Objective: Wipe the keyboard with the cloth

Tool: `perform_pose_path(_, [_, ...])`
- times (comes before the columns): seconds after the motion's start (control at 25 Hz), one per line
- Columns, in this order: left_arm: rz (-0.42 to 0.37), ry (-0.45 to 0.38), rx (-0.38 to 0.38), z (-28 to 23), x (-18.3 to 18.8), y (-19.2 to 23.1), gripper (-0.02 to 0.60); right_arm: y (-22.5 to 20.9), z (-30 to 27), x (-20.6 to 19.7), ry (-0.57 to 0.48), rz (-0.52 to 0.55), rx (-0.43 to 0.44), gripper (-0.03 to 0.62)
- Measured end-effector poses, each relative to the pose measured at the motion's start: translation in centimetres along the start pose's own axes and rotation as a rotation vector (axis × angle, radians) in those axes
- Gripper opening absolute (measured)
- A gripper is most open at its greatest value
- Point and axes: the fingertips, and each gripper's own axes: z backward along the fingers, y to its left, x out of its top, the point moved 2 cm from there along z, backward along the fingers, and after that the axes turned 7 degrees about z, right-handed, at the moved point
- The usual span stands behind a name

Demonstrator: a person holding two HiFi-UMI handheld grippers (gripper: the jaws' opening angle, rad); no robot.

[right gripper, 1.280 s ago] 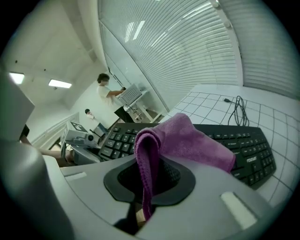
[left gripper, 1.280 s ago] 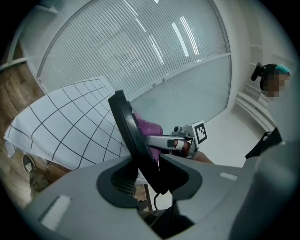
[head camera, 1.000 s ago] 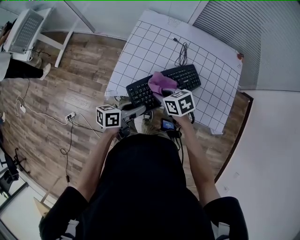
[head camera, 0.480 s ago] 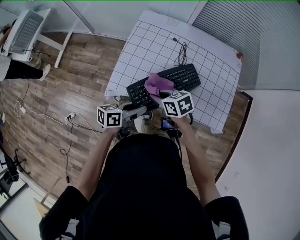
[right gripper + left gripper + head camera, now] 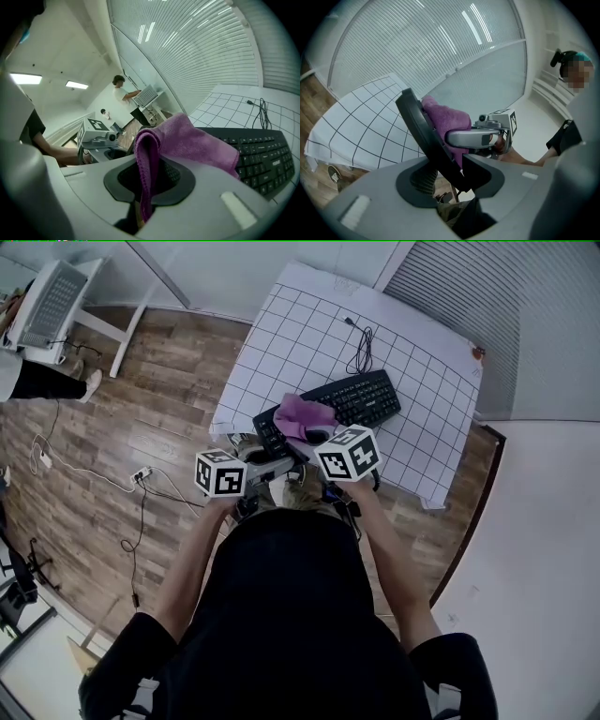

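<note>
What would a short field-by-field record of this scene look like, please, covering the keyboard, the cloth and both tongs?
keyboard: black, lying slantwise on the gridded sheet, its bundled cable beyond it
cloth: purple, draped over the keyboard's near end
right tongs: shut on a fold of the cloth
left tongs: the keyboard's edge is between the jaws, which have just been opening; whether the pads press on it is unclear

A white grid-lined table (image 5: 302,326) bears a black keyboard (image 5: 371,397) near its front edge, with a cable (image 5: 364,351) coiled behind.
</note>
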Motion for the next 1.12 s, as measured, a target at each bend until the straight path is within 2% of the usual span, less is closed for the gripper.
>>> perform_pose_path(0.36, [-0.02, 0.027, 0.002, -0.2, -0.4, -0.3, 0.166, 0.5, 0.1, -0.1, 0.05, 0.066, 0.076, 0.052])
perform_pose_path(0.52, [-0.026, 0.034, 0.002, -0.4, -0.5, -0.4, 0.169, 1.8, -0.2, 0.1, 0.077, 0.093, 0.189, 0.052])
perform_pose_path(0.72, [-0.024, 0.046, 0.013, -0.5, -0.8, -0.2, 0.169, 4.1, -1.1, 0.2, 0.095, 0.15, 0.26, 0.051])
perform_pose_path(1.12, [-0.027, 0.05, 0.01, -0.5, -0.8, 0.0, 0.169, 4.7, -1.4, 0.2, 0.101, 0.179, 0.329, 0.051])
